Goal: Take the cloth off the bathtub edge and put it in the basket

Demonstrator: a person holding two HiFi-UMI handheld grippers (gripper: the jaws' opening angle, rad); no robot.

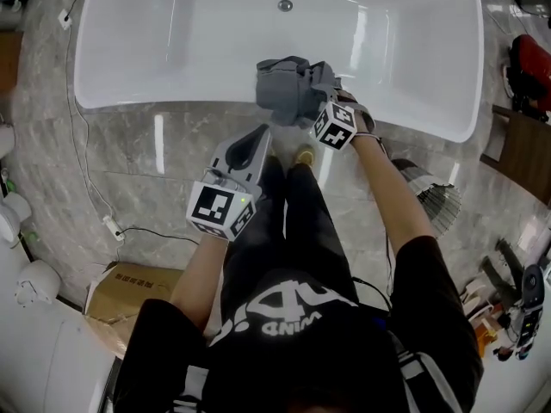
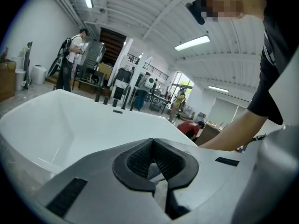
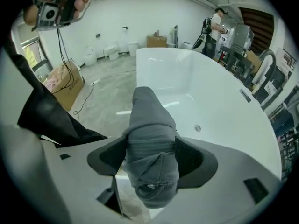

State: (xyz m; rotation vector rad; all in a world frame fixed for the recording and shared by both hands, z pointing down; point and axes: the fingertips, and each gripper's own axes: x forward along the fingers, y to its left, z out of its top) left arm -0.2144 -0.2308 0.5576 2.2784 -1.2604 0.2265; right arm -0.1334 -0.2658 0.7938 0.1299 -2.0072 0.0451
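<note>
Though the grey cloth (image 1: 291, 89) is firmly caught, it is only at the near rim of the white bathtub (image 1: 172, 108), and from here I cannot tell whether it hangs clear of the edge or rests on it. It looks soft and thick, a plain mid-grey, crumpled into a fat bundle. One fold is pinched flat across the middle and a rounded lump bulges out on either side of the grip. The right gripper (image 1: 312, 101) has its jaws clamped on that bundle, the dark pads pressing in from both sides. The left gripper (image 1: 261, 136) hovers just beside it over the marble floor, jaws brought together with nothing between them. By my reckoning the pick-up is done or nearly so, and the whole carry and drop remain. A ribbed grey thing (image 1: 435, 200) on the floor to the person's right, half hidden by the arm, may be the basket, though I would not swear to it
</note>
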